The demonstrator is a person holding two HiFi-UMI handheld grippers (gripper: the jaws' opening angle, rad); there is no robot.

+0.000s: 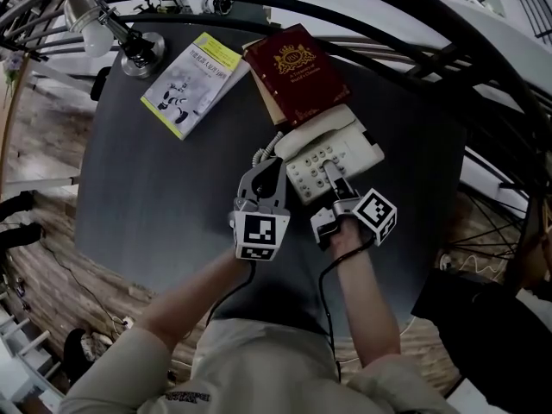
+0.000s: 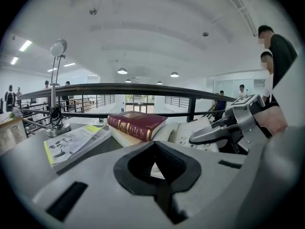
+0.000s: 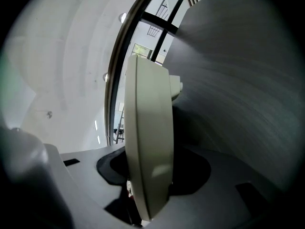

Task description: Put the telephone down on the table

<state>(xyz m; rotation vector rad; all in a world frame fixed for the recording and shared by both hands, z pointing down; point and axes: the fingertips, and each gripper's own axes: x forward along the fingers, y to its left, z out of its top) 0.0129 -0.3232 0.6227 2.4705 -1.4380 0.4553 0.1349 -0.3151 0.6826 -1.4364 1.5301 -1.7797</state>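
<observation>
A cream push-button telephone (image 1: 332, 149) sits low over the dark round table (image 1: 155, 197), its far end against the books. My right gripper (image 1: 332, 175) is shut on the near edge of its base. In the right gripper view that cream edge (image 3: 147, 128) fills the space between the jaws of the right gripper (image 3: 150, 175). My left gripper (image 1: 272, 169) is just left of the phone, beside the coiled cord (image 1: 259, 155). In the left gripper view the left gripper (image 2: 159, 168) has its jaws together with nothing gripped. Beyond it are the phone (image 2: 190, 132) and the right gripper (image 2: 228, 128).
A dark red book (image 1: 297, 67) lies on a paler one just behind the phone. A yellow-edged booklet (image 1: 194, 80) and a desk lamp (image 1: 129, 46) are at the far left. Curved black railings (image 1: 414, 33) ring the table's far side. Bare tabletop spreads to the left.
</observation>
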